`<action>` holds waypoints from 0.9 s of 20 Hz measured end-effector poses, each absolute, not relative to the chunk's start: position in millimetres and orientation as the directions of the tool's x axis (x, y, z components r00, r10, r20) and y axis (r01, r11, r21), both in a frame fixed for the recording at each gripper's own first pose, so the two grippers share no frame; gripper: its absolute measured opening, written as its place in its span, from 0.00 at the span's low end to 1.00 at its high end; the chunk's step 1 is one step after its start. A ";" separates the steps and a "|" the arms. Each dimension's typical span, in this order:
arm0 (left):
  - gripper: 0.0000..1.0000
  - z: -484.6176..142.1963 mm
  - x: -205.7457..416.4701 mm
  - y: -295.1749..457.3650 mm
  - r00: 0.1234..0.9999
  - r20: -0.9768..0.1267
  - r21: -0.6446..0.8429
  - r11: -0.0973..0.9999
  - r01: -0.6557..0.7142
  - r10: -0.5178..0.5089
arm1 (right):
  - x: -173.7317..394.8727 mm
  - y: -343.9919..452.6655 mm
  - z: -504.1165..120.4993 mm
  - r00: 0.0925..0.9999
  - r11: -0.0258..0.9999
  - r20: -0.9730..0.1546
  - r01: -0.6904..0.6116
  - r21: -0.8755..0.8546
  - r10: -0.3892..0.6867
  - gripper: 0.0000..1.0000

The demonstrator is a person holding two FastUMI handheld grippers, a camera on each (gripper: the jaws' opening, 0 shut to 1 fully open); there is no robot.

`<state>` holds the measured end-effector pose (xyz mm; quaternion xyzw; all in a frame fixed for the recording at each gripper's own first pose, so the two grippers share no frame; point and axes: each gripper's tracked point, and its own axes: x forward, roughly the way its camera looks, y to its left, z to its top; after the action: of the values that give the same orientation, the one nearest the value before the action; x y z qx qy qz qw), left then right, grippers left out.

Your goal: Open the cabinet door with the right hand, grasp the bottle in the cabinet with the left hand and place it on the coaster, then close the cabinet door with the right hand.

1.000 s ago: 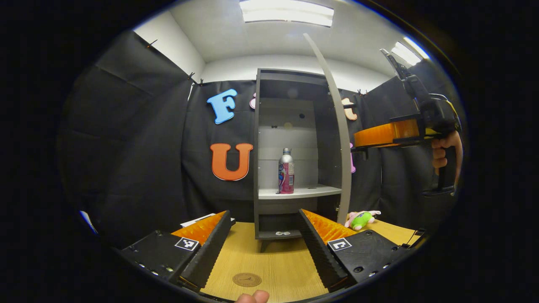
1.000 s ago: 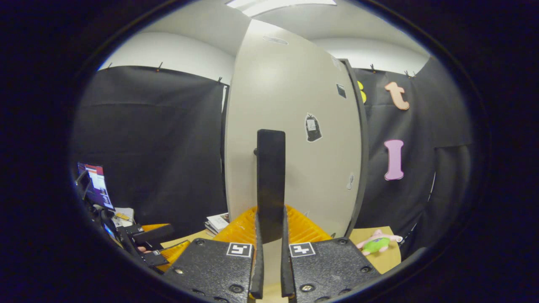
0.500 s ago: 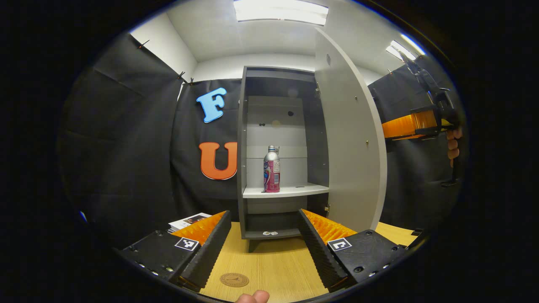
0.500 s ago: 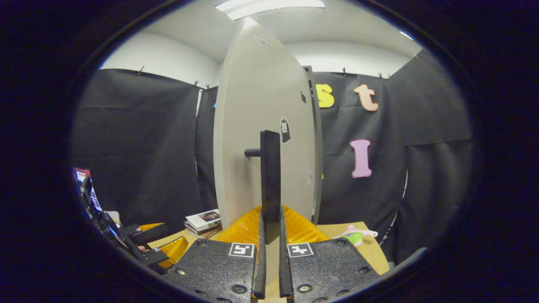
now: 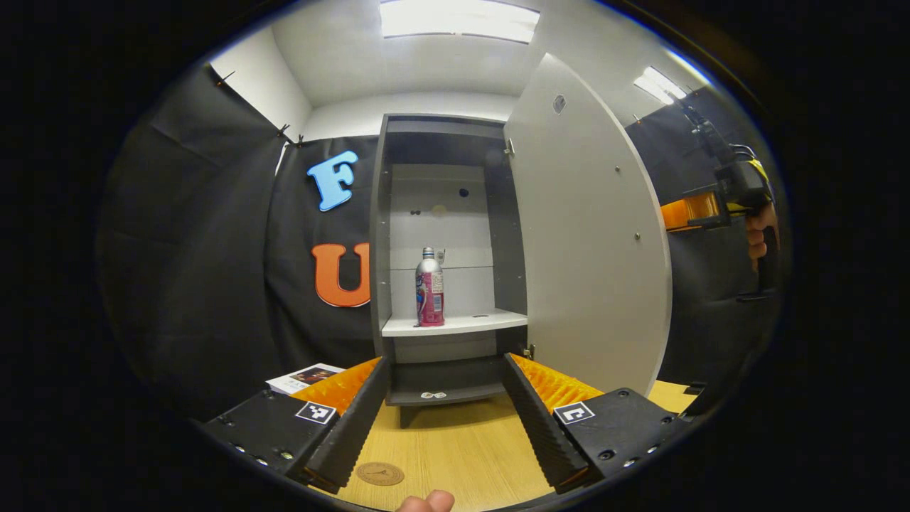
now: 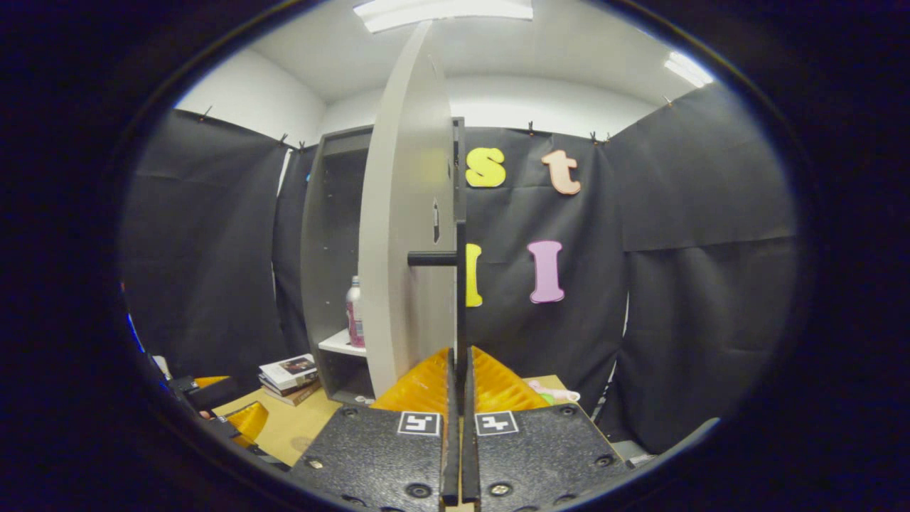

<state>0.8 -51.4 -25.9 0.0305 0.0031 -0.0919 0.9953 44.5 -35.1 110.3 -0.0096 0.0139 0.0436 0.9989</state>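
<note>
Fingers of my right gripper (image 6: 458,398) were clamped tight on the cabinet door's black handle (image 6: 461,313), both pressing its thin bar from either side with almost no gap between them. The handle stood upright, joined to the door (image 6: 405,235) by a short black peg. That door stood swung wide, edge-on in the right gripper view and broadside in the left gripper view, where I could see its pale inner face. Far off at the right of the left gripper view I saw that same gripper with a hand (image 5: 759,231) around its grip, behind the door's outer edge.

My left gripper (image 5: 444,405) sat released, its fingers spread wide and holding nothing, hovering over the wooden table (image 5: 455,455) in front of the cabinet (image 5: 384,235). A fingertip poked in at the bottom edge there.

Inside the cabinet, the bottle (image 5: 429,288) stood upright on the white shelf (image 5: 455,325), toward its left side, silver on top with a pink label I couldn't read. From the right gripper view I caught just a sliver of it past the door's edge. The coaster (image 5: 380,473) lay flat on the table near my left finger, bare. A stack of books (image 6: 288,373) rested left of the cabinet, and a soft toy (image 6: 551,393) was mostly hidden behind my right gripper's fingers.
</note>
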 end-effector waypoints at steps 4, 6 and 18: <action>0.95 -19.7 3.9 -43.5 0.989 -0.001 0.061 0.987 0.150 -0.150 | 47.2 -53.3 113.3 0.998 0.998 -0.030 -0.049 -0.040 0.048 0.04; 0.95 -21.7 5.0 -44.0 0.990 -0.004 0.057 0.988 0.144 -0.144 | 47.5 -54.0 113.2 0.998 0.997 -0.030 -0.062 -0.041 0.061 0.04; 0.95 -12.8 -1.5 -57.0 0.995 0.021 0.072 0.993 0.098 -0.100 | 16.2 -98.1 110.4 0.998 0.998 0.012 -0.063 -0.004 0.063 0.05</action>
<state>-1.5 -57.0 -12.8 0.0354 -0.0122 -0.0496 0.9981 16.2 -98.1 110.4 -0.0018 -0.0059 0.0315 0.9995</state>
